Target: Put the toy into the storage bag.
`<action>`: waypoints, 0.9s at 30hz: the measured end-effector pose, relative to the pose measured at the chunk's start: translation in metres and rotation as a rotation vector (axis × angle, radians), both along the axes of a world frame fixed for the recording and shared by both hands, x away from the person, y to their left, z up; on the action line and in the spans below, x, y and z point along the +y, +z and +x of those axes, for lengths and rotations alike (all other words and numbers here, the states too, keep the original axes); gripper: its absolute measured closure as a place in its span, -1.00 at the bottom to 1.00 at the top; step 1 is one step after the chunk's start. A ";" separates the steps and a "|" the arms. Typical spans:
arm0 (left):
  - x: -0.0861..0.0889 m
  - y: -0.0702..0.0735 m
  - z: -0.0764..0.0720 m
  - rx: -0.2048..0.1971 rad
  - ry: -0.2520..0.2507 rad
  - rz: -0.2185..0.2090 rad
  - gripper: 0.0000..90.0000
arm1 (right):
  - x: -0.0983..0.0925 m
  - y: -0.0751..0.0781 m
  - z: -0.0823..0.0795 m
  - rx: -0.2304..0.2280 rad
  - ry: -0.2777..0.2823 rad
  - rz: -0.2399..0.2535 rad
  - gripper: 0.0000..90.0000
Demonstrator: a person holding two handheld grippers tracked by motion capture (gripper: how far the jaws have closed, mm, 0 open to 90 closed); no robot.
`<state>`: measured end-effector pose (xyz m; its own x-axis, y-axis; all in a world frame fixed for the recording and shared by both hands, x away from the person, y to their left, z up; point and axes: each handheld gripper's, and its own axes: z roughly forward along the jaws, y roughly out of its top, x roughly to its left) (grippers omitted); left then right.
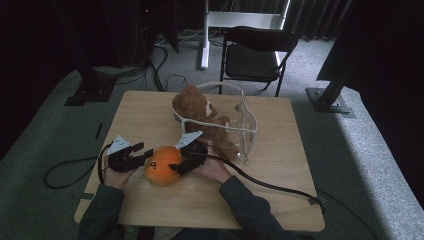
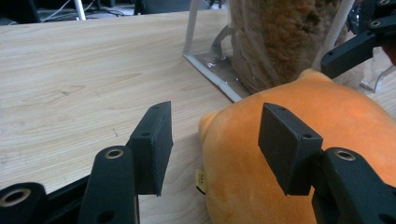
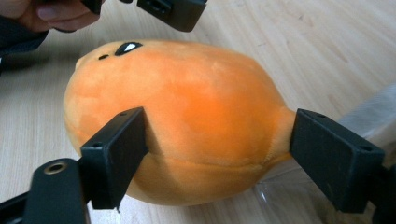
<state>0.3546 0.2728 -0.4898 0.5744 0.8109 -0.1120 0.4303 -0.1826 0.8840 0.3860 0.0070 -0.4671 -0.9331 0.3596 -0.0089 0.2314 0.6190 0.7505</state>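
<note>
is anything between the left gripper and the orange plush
Nothing visible. The left gripper stands open right at the orange plush, one jaw over it, the other over bare table.

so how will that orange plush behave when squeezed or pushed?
The orange plush looks soft, so it would probably give under the right gripper jaws flanking it. Its rounded egg shape may rock or roll if nudged. The fuzzy fabric likely grips rather than slips.
</note>
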 end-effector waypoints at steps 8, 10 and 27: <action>-0.007 0.002 -0.003 -0.009 -0.048 0.010 -0.02 | 0.006 -0.002 0.000 0.000 -0.018 0.006 -0.71; -0.009 0.001 -0.003 -0.006 -0.051 0.020 -0.02 | 0.006 -0.003 0.000 0.006 -0.021 0.010 -0.71; -0.006 -0.003 -0.001 0.004 -0.038 0.013 -0.01 | 0.004 -0.010 0.010 0.141 -0.004 0.019 -0.58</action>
